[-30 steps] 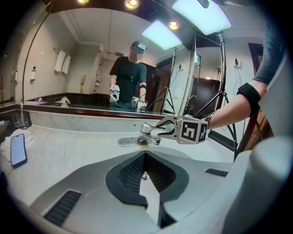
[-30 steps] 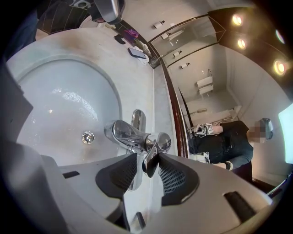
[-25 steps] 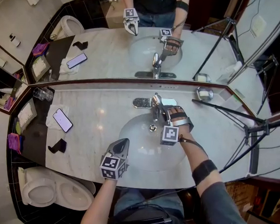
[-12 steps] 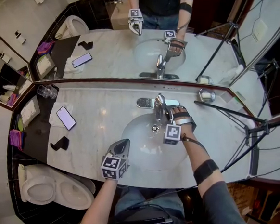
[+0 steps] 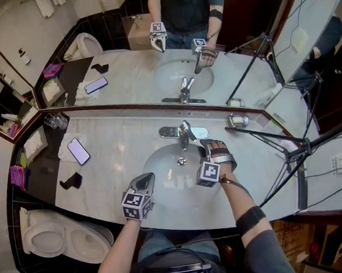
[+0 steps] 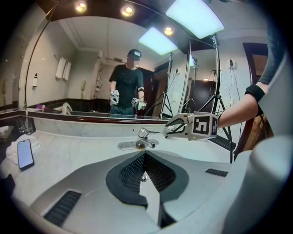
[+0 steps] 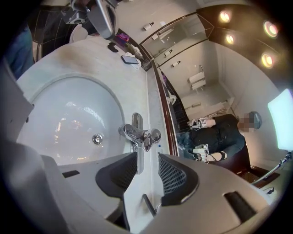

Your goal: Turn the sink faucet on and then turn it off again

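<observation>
Over on the left of the bench [image 5: 123, 141], one phone [image 5: 78, 150] is parked flat, fwiw. Next along, the left gripper [image 5: 150, 176] is held clenched on nothing over the near rim of the single sink [image 5: 167, 169]. One faucet [image 5: 184, 133] is mounted behind the basin, and no water can be seen running. Just to its right, the right gripper [image 5: 206, 144] is held released, clear of the lever. So both turns are probably done, though that can't be settled. Two grippers counted in total.

The sink basin [image 5: 165, 168] lies open before me. The faucet [image 5: 185, 134] stands just beside my right fingers [image 5: 208, 146]; a tripod leg [image 5: 265, 135] crosses the table [image 5: 117, 140] at right.
</observation>
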Action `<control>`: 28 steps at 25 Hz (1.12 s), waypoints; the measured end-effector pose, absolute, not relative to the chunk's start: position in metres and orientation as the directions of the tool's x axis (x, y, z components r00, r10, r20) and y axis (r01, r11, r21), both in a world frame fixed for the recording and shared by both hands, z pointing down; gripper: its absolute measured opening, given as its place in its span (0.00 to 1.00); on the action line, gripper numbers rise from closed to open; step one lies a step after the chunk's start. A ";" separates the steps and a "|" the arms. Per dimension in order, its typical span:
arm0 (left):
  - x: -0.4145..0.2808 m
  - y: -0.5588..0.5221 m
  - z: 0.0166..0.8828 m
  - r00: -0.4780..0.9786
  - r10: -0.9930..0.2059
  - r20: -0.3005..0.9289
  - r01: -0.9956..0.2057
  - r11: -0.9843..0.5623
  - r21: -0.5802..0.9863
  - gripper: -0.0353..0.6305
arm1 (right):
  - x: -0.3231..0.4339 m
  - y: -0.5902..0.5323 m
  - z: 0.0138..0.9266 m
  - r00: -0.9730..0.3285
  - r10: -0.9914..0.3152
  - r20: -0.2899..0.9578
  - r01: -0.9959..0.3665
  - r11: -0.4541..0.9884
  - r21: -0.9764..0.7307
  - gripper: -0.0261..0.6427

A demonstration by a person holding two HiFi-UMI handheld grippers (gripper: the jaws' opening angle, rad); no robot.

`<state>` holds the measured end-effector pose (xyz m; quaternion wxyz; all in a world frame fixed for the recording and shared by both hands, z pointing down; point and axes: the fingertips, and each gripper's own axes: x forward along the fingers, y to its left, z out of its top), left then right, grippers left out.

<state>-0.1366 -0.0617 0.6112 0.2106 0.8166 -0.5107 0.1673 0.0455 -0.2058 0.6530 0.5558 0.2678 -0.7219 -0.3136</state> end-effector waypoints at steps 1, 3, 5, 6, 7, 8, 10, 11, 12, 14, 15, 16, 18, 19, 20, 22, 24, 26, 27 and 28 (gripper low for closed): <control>-0.135 -0.061 0.608 0.425 -0.764 0.486 -0.903 -0.393 0.171 0.03 | 0.049 -0.202 0.647 -0.241 -0.738 0.631 -0.057 0.660 0.749 0.26; -0.132 -0.059 0.601 0.428 -0.766 0.479 -0.902 -0.400 0.165 0.03 | 0.052 -0.194 0.631 -0.252 -0.747 0.615 -0.111 0.653 0.749 0.24; -0.131 -0.058 0.595 0.429 -0.769 0.474 -0.901 -0.405 0.158 0.03 | 0.055 -0.185 0.612 -0.266 -0.765 0.586 -0.177 0.637 0.751 0.19; -0.131 -0.057 0.592 0.429 -0.771 0.471 -0.900 -0.407 0.155 0.03 | 0.057 -0.180 0.603 -0.269 -0.773 0.574 -0.203 0.629 0.751 0.16; -0.131 -0.056 0.589 0.429 -0.772 0.468 -0.900 -0.408 0.152 0.03 | 0.060 -0.175 0.595 -0.271 -0.779 0.565 -0.226 0.622 0.749 0.15; -0.131 -0.056 0.586 0.429 -0.774 0.465 -0.900 -0.410 0.149 0.03 | 0.063 -0.170 0.588 -0.272 -0.784 0.558 -0.251 0.618 0.745 0.14; -0.132 -0.057 0.581 0.430 -0.778 0.459 -0.900 -0.412 0.144 0.03 | 0.071 -0.161 0.578 -0.271 -0.791 0.549 -0.314 0.612 0.726 0.11; -0.132 -0.057 0.578 0.430 -0.779 0.456 -0.899 -0.414 0.141 0.03 | 0.076 -0.156 0.574 -0.269 -0.794 0.545 -0.352 0.607 0.712 0.09; -0.132 -0.057 0.576 0.431 -0.780 0.453 -0.899 -0.416 0.138 0.03 | 0.080 -0.151 0.571 -0.266 -0.799 0.540 -0.394 0.601 0.695 0.08; -0.132 -0.056 0.572 0.434 -0.782 0.447 -0.897 -0.421 0.134 0.03 | 0.091 -0.142 0.563 -0.257 -0.808 0.529 -0.475 0.583 0.659 0.08; -0.132 -0.056 0.570 0.435 -0.783 0.445 -0.896 -0.424 0.131 0.03 | 0.096 -0.138 0.560 -0.253 -0.813 0.524 -0.513 0.572 0.640 0.08; -0.132 -0.056 0.569 0.437 -0.784 0.442 -0.895 -0.426 0.129 0.03 | 0.101 -0.133 0.557 -0.251 -0.817 0.520 -0.550 0.562 0.618 0.08; -0.134 -0.054 0.566 0.438 -0.785 0.438 -0.895 -0.428 0.126 0.03 | 0.110 -0.121 0.555 -0.253 -0.815 0.521 -0.627 0.548 0.554 0.08; -0.135 -0.053 0.566 0.438 -0.786 0.437 -0.895 -0.429 0.126 0.03 | 0.115 -0.115 0.557 -0.256 -0.812 0.525 -0.667 0.542 0.512 0.08; -0.136 -0.051 0.565 0.438 -0.786 0.436 -0.895 -0.428 0.126 0.03 | 0.120 -0.108 0.560 -0.261 -0.807 0.529 -0.708 0.533 0.464 0.08; -0.137 -0.049 0.564 0.437 -0.788 0.433 -0.895 -0.427 0.127 0.03 | 0.130 -0.096 0.565 -0.280 -0.800 0.530 -0.791 0.505 0.345 0.08; -0.138 -0.047 0.563 0.436 -0.790 0.431 -0.896 -0.425 0.128 0.03 | 0.140 -0.086 0.568 -0.298 -0.796 0.527 -0.861 0.463 0.213 0.08; -0.139 -0.045 0.562 0.437 -0.791 0.428 -0.896 -0.424 0.130 0.03 | 0.152 -0.075 0.569 -0.290 -0.797 0.530 -0.902 0.412 0.126 0.08; -0.139 -0.045 0.562 0.437 -0.792 0.427 -0.896 -0.424 0.131 0.03 | 0.158 -0.070 0.571 -0.284 -0.798 0.532 -0.914 0.392 0.101 0.08; -0.140 -0.044 0.562 0.437 -0.792 0.426 -0.896 -0.423 0.132 0.03 | 0.162 -0.065 0.574 -0.278 -0.800 0.532 -0.923 0.376 0.084 0.08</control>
